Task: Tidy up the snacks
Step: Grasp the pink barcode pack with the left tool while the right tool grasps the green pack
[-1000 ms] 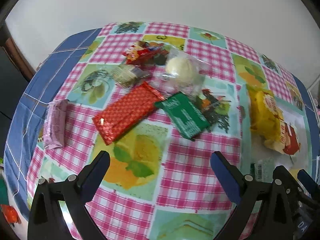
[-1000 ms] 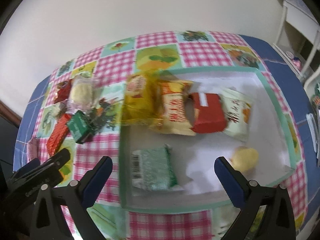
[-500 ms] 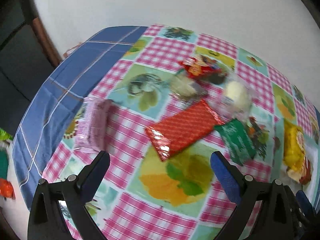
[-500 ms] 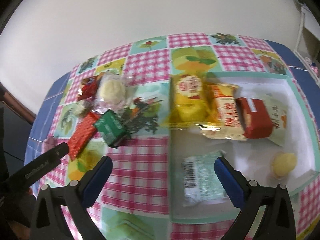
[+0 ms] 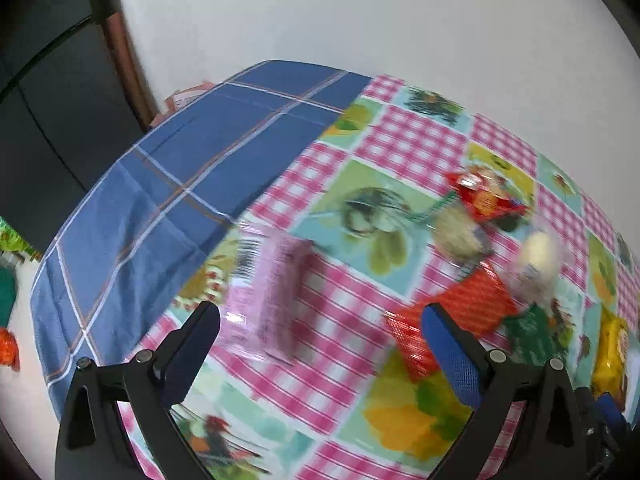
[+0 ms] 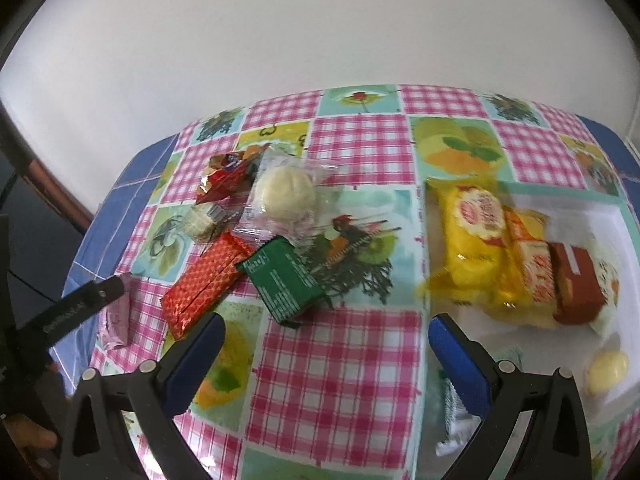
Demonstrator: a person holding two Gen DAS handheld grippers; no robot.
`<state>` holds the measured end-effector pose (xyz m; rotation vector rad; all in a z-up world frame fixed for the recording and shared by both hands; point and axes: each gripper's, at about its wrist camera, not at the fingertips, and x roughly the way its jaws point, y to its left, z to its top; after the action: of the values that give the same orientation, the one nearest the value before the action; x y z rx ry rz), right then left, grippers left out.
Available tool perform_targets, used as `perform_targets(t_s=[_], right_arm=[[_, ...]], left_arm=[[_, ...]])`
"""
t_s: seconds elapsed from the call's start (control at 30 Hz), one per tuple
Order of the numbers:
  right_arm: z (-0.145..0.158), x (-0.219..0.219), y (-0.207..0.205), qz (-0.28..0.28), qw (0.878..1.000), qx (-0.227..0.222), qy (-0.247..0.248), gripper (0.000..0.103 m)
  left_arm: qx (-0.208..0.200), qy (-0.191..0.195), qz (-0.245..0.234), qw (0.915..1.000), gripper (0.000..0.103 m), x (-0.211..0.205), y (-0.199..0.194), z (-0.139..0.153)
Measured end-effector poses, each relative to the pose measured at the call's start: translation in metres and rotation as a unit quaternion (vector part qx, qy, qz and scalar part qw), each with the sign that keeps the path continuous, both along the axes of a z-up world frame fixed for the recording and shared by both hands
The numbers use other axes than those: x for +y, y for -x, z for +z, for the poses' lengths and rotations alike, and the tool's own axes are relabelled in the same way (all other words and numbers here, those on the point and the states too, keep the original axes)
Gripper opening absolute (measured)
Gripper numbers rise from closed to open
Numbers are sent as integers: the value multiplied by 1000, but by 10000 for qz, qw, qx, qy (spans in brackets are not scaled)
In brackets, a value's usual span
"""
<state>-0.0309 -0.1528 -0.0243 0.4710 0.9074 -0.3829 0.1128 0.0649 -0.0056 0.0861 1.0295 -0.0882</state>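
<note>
My left gripper is open and empty, above a pink snack pack near the table's left edge; the pack also shows in the right wrist view. Loose snacks lie in a heap: a red bar, a green pack, a wrapped white bun, a red-orange packet and a small pale sweet. My right gripper is open and empty above the checked cloth, left of the white tray. The tray holds a yellow pack, a red box and others.
The table has a pink checked cloth over a blue cloth. A white wall stands behind it. A dark doorway with a brown frame is at the left. The left gripper's body shows at the right wrist view's left edge.
My left gripper has swung left from the snack heap toward the pink pack. My right gripper has moved left from over the tray to the cloth beside the heap. Both stayed open.
</note>
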Motion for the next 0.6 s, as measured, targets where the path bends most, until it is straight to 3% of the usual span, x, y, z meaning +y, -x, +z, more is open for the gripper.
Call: perform_targets(t_s=[0.37, 0.6], right_arm=[[-28, 9, -45, 454, 9976, 414, 316, 102], [-39, 13, -63, 670, 9951, 558, 463, 87]], left_arm=[[390, 124, 404, 9983, 100, 25, -28, -32], [595, 126, 603, 9963, 99, 31, -37, -47]])
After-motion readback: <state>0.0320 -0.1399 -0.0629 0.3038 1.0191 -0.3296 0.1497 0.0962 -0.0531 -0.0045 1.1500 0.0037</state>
